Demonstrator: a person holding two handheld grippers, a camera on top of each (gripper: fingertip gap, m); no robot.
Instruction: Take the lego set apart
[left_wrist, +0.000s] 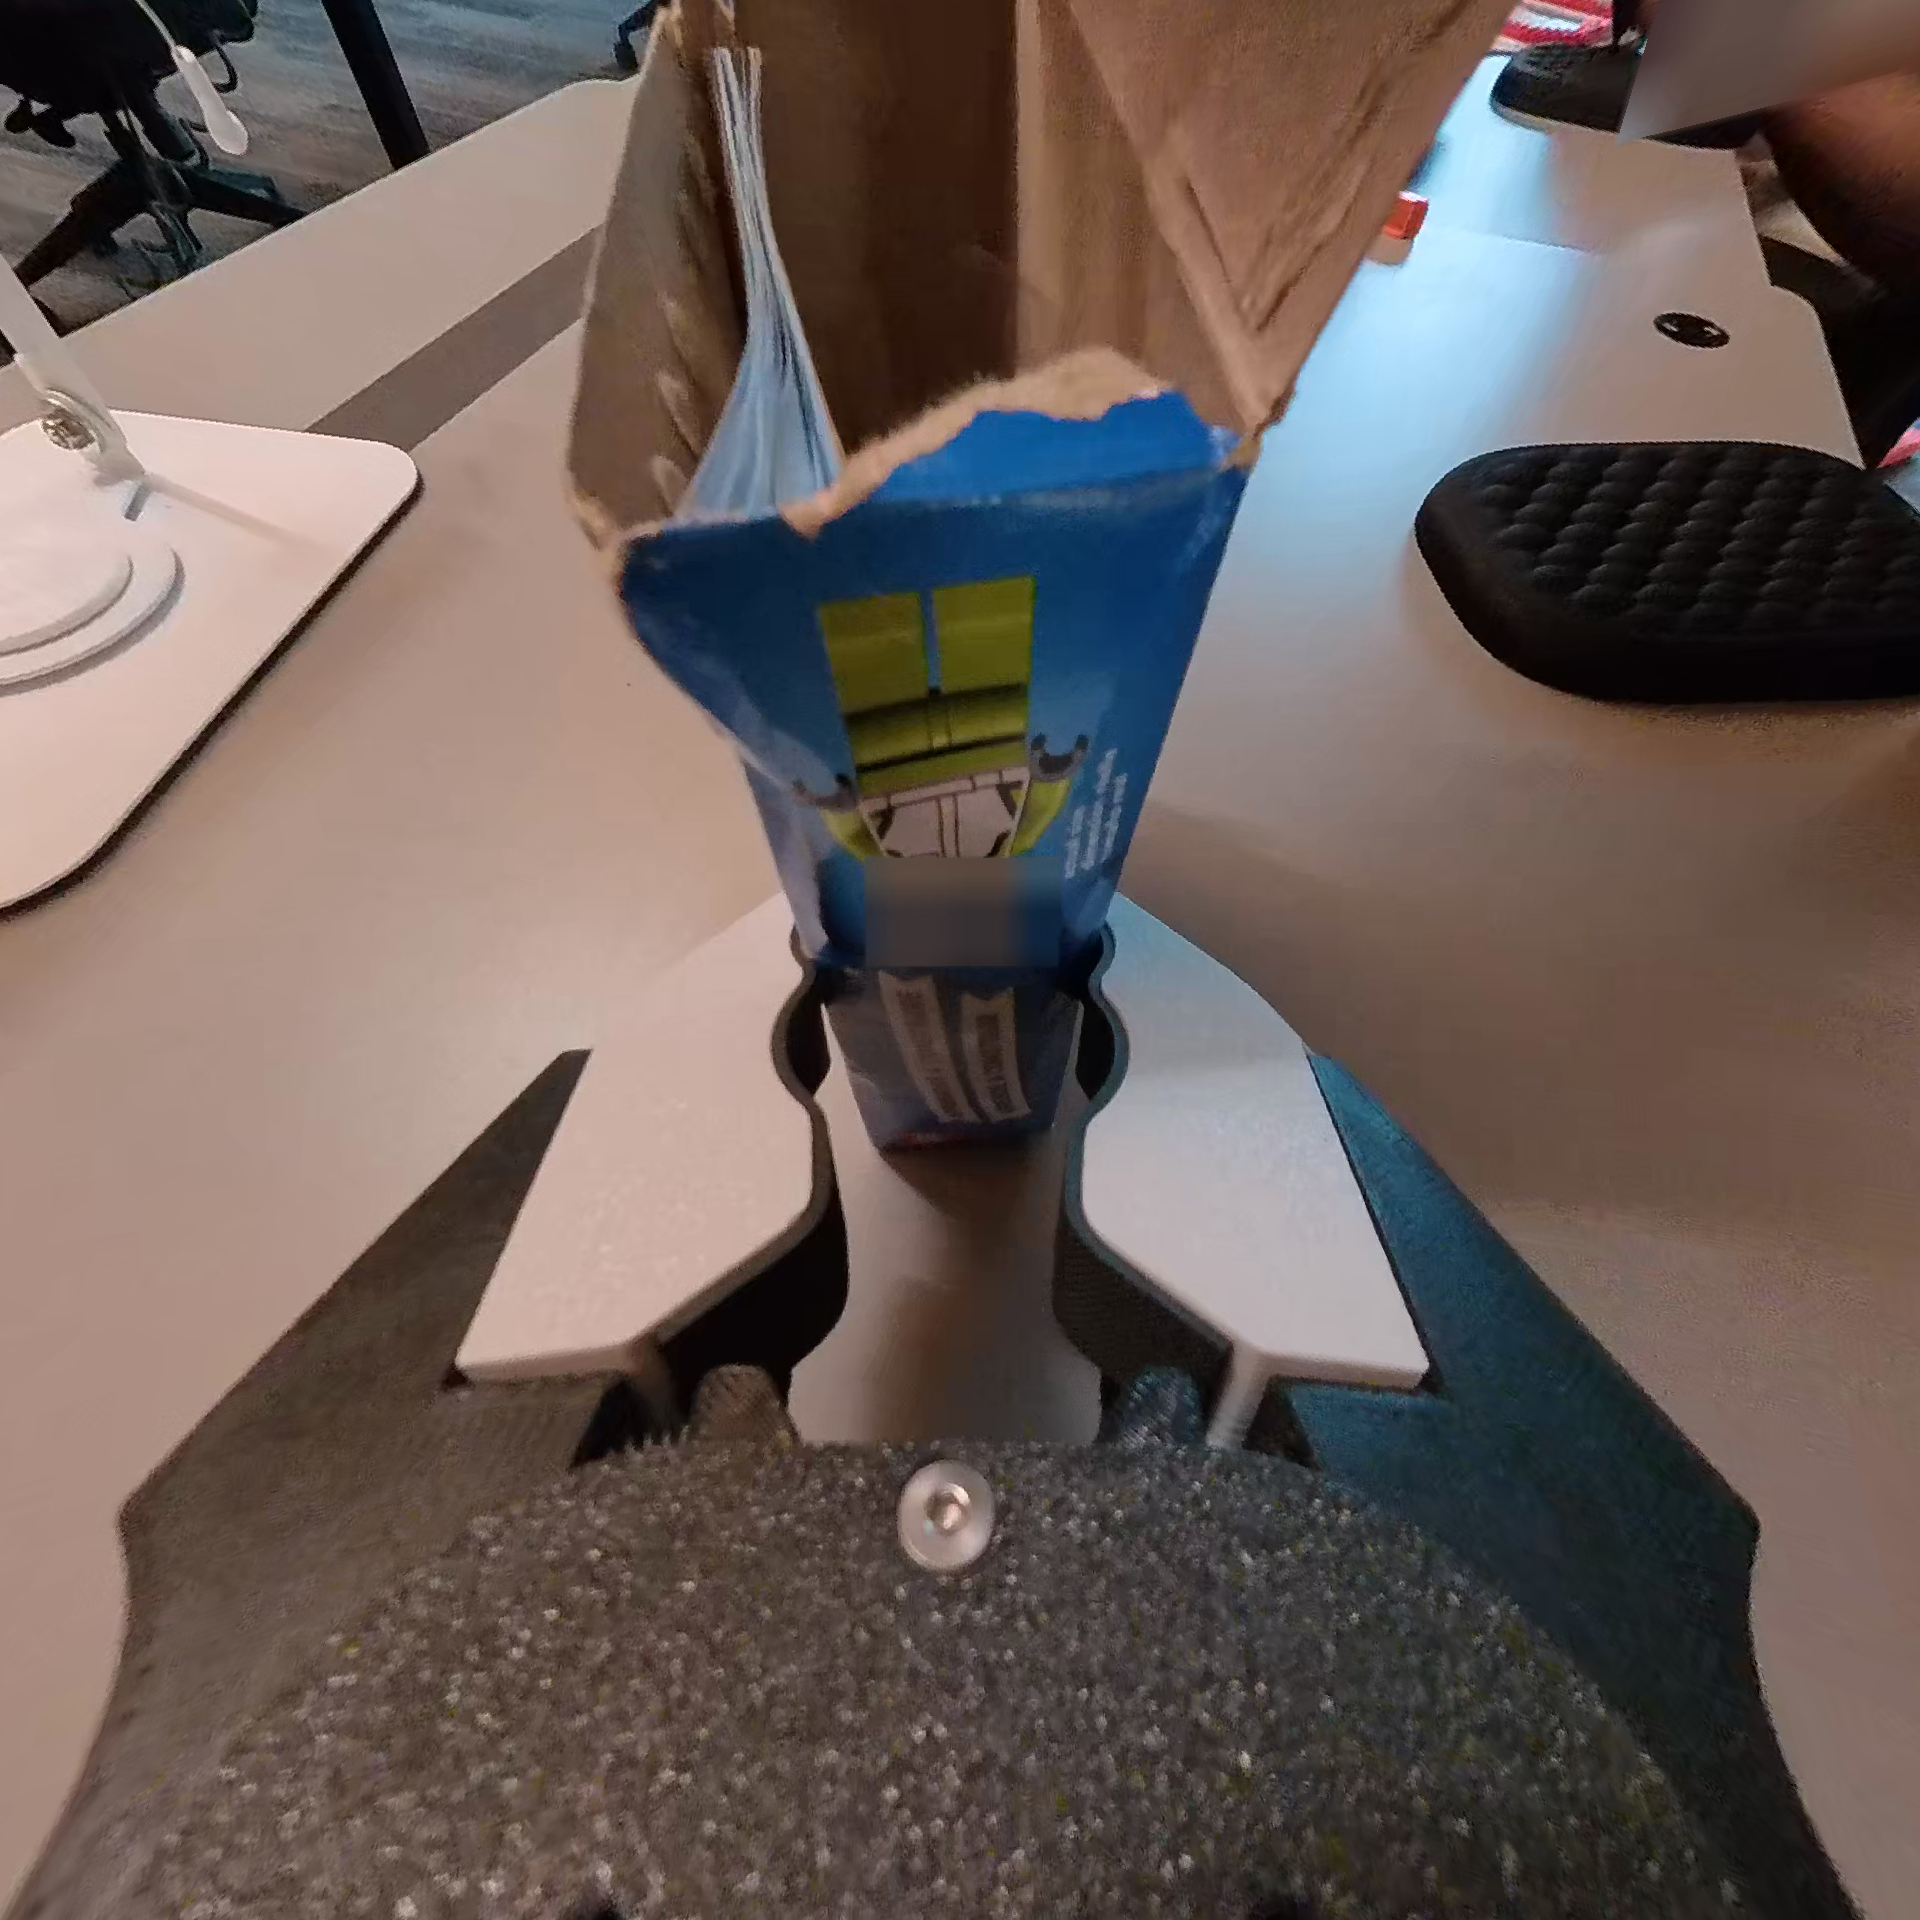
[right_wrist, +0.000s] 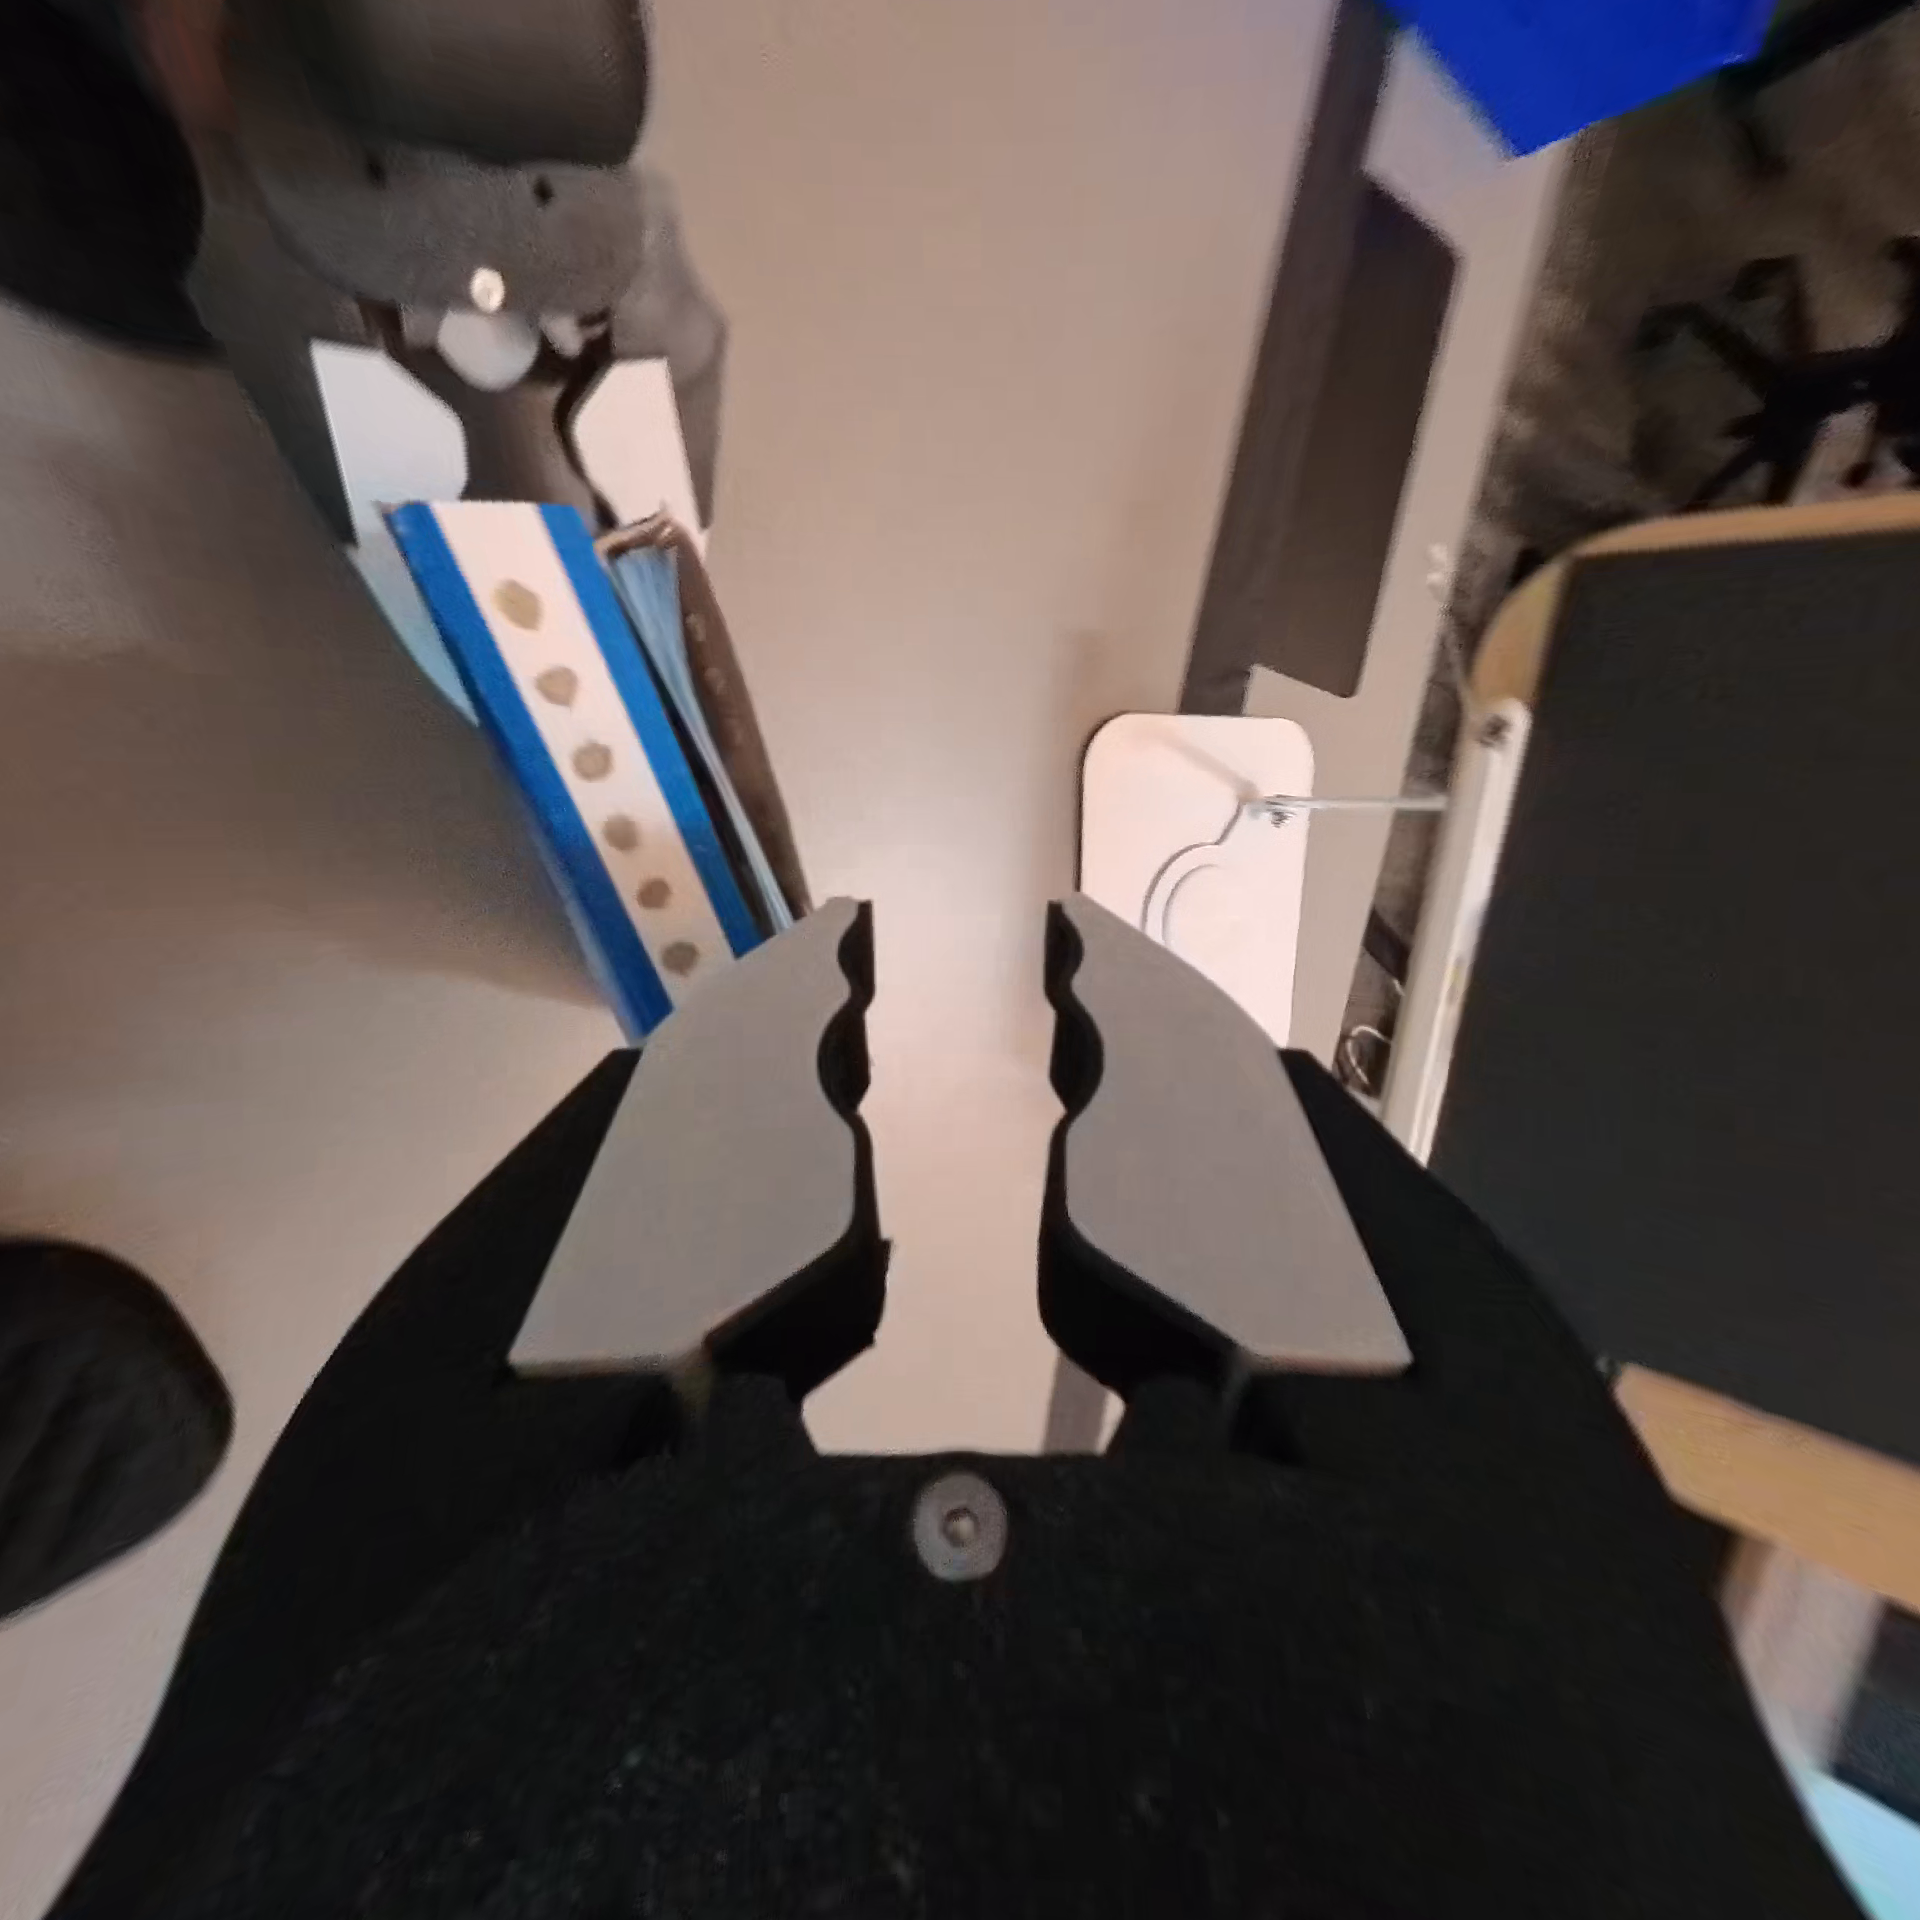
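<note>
- The left gripper, black with pale flat plates on its two fingers, pinches the narrow end of a blue printed cardboard box; both jaws press on the box's sides, so the box is lifted and does not rest on the table.
- The box hangs out from the jaws with its torn open end away from the gripper. I judge it is held by the closed end so that the contents can be reached or slid out from the open end.
- Inside the open box, a thin pale blue booklet leans against the brown inner wall. No loose bricks are visible, so I cannot tell whether the lego pieces are inside.
- The right gripper, of the same kind, is spread with nothing between its fingers. Its left finger lies just beside the box's white and blue edge, probably ready to take hold of the box or the booklet.
- In the right wrist view, the left gripper appears at the far end of the box.
- Below is the light grey desk. Well apart from the box, a black padded wrist rest and a white flat monitor stand base lie on it, so the space under the box is free for unpacking.
- The task seems only at its start.
</note>
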